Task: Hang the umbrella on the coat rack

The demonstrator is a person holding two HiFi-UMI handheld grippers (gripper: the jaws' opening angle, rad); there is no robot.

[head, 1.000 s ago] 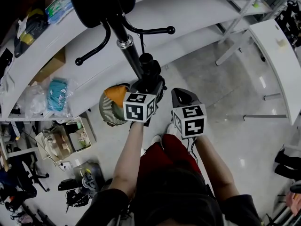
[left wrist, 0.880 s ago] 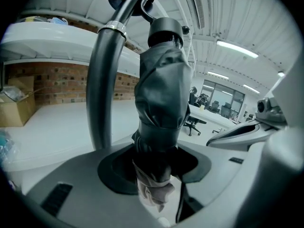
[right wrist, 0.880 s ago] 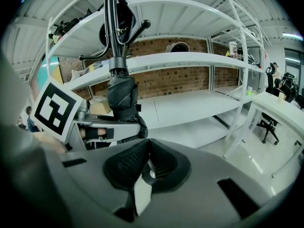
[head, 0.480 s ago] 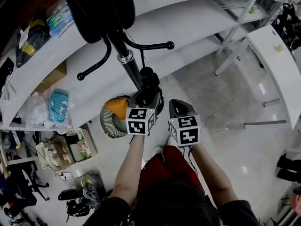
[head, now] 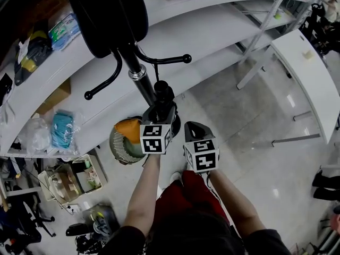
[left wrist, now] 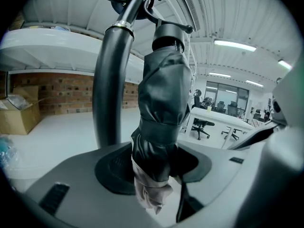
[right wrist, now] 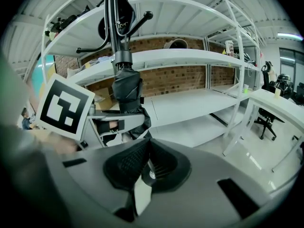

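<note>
The folded black umbrella point(left wrist: 164, 94) stands upright just beside the dark pole of the coat rack point(left wrist: 109, 89), its capped top end up near the rack's curved hooks. Its lower end, where the fabric bunches and a paler lining shows, sits between the jaws of the left gripper point(left wrist: 156, 163). They are grasping the umbrella, one pad against each side of the cloth.

In the head view the umbrella point(head: 163, 92) rises from the left gripper point(head: 167, 116) alongside the coat rack point(head: 137, 70), under a ball-tipped hook point(head: 186, 59).

The right gripper point(head: 194, 129) is just beside the left, apart from the umbrella. Its jaws are clenched, tips together, with nothing between them point(right wrist: 147, 146). White shelving point(head: 212, 15) runs behind the rack.
</note>
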